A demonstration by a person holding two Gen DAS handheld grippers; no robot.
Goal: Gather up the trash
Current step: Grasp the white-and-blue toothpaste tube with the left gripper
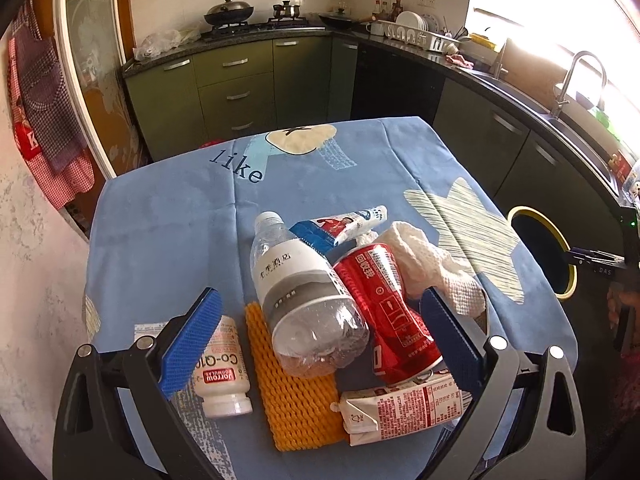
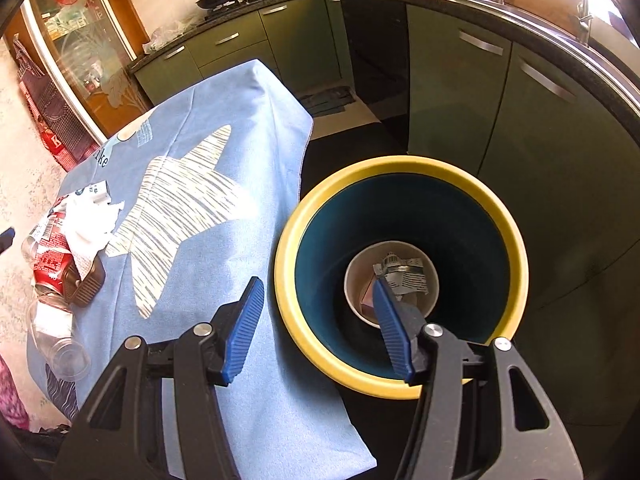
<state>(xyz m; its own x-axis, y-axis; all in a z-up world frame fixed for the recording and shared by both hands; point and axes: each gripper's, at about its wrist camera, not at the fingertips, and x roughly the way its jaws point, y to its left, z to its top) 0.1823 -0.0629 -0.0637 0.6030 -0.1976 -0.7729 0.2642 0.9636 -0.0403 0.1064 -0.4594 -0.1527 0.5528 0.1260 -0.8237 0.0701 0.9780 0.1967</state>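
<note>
A: So where's the trash?

B: Heaped on the desk [image 1: 168, 220]. A bottle [image 1: 296, 280] lies at the middle, its base toward the left hand-held gripper [image 1: 320, 332], long axis running away from it. Just right of the bottle lies a red can [image 1: 388, 304], parallel; beyond the can, a crumpled tissue [image 1: 432, 268] and a tube [image 1: 340, 226]. Left of the bottle, orange mesh [image 1: 292, 392] and a pill jar [image 1: 222, 376]; near its base, a carton [image 1: 400, 408].

A: Which hand is nearer?

B: The left, jaws wide apart, straddling bottle and can. The right hand-held gripper [image 2: 320, 320], also spread and empty, hangs over the bin [image 2: 400, 164], well right of the bottle.

A: Anything unclear?

B: A brown object under the tissue; the scraps in the bin.
</note>
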